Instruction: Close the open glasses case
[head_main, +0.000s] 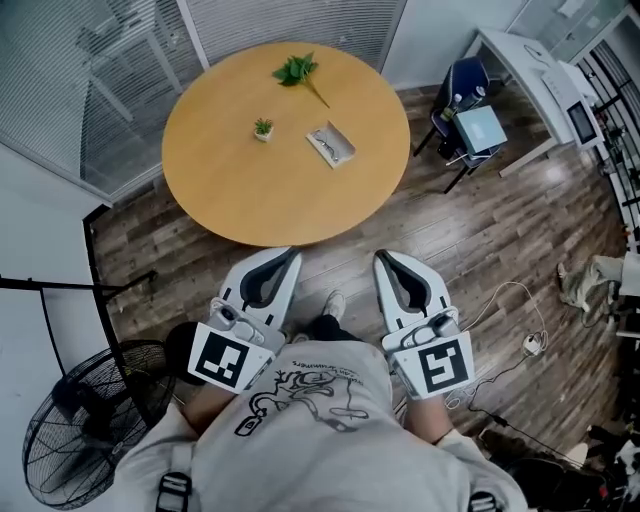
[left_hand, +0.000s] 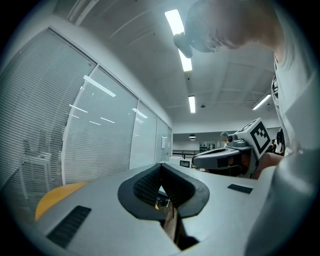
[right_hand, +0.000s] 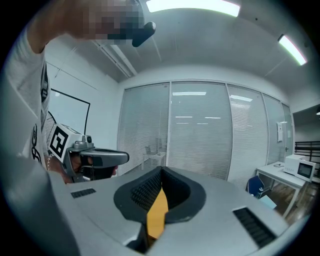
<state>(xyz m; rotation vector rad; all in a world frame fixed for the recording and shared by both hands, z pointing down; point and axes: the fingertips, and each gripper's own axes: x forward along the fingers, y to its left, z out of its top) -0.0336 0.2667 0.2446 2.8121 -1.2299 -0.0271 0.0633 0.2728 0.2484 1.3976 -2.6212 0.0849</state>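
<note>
The glasses case (head_main: 330, 144) is a small grey box lying open on the round wooden table (head_main: 240, 190), right of the table's middle, with a dark shape inside. Both grippers hang well short of the table, close to the person's chest, jaws pointing toward it. My left gripper (head_main: 293, 253) is shut with nothing between its jaws, its tips meeting (left_hand: 161, 165). My right gripper (head_main: 383, 257) is shut and empty too (right_hand: 161, 170). Each gripper view shows the other gripper beside it, and neither shows the case.
A tiny potted plant (head_main: 263, 128) and a green sprig (head_main: 298, 71) lie on the table's far side. A blue chair (head_main: 465, 100) and white desk (head_main: 530, 70) stand at the right, a floor fan (head_main: 85, 430) at lower left, cables (head_main: 510, 300) on the floor.
</note>
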